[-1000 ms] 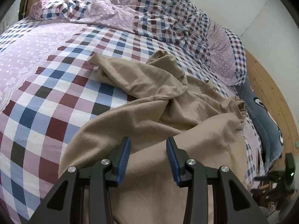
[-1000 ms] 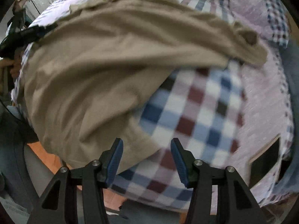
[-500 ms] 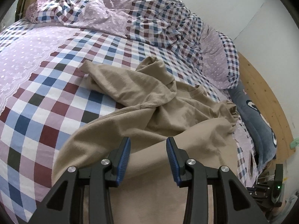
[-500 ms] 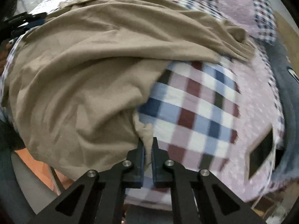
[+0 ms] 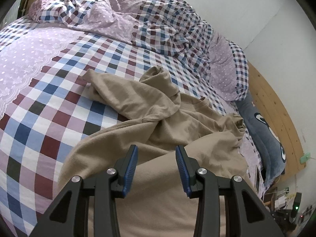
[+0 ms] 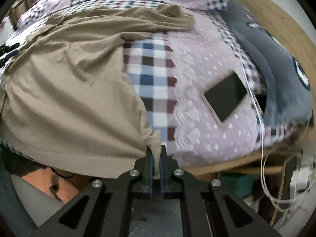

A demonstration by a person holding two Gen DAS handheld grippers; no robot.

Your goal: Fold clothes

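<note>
Bedroom in a home. Bed with checked sheet, rumpled matching duvet heaped at far side, wooden headboard, blue-grey plush pillow against it. Tan garment spread on the bed, tablet lying on the sheet.

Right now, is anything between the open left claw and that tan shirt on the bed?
Nothing visible. The left claw hangs open directly over the tan shirt, bare cloth between its fingers. The right claw already pinches the shirt's corner.
</note>
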